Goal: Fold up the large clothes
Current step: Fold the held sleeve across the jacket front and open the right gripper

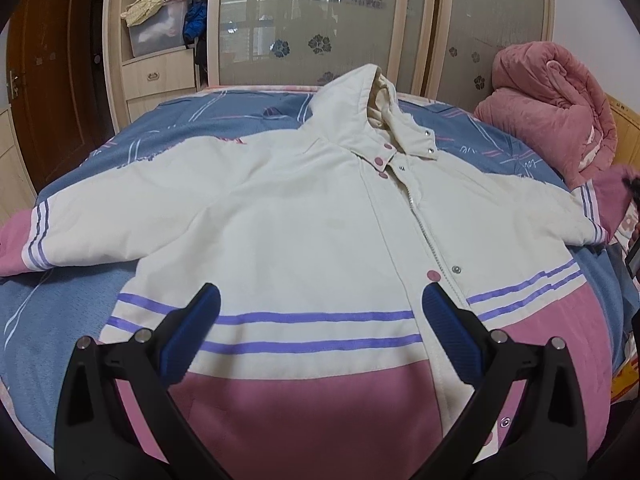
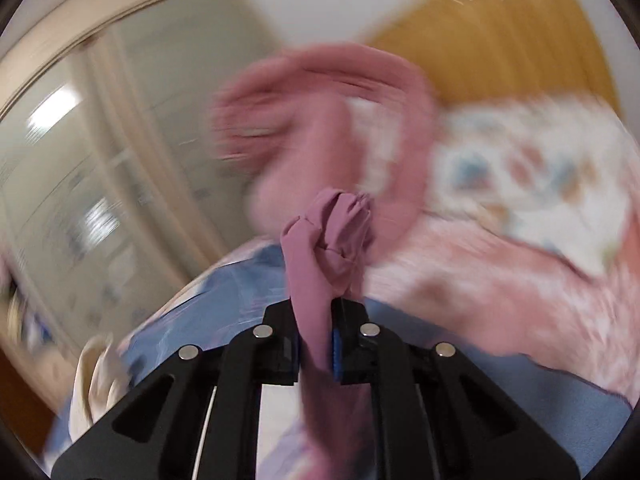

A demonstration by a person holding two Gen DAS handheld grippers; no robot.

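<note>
A cream hooded jacket (image 1: 304,220) with purple stripes, a pink hem and pink cuffs lies face up on the blue bed (image 1: 60,304), sleeves spread out to both sides. My left gripper (image 1: 320,300) is open and hovers over the jacket's lower front, near the zipper. My right gripper (image 2: 314,312) is shut on the jacket's pink right cuff (image 2: 332,240), which bunches out past the fingers. The right wrist view is blurred by motion. The same cuff shows at the right edge of the left wrist view (image 1: 612,196).
A rolled pink quilt (image 1: 552,108) lies at the bed's far right by a wooden headboard (image 2: 500,40). A wardrobe with frosted flowered doors (image 1: 312,20) stands behind the bed, with open shelves of clothes and drawers (image 1: 160,40) to its left.
</note>
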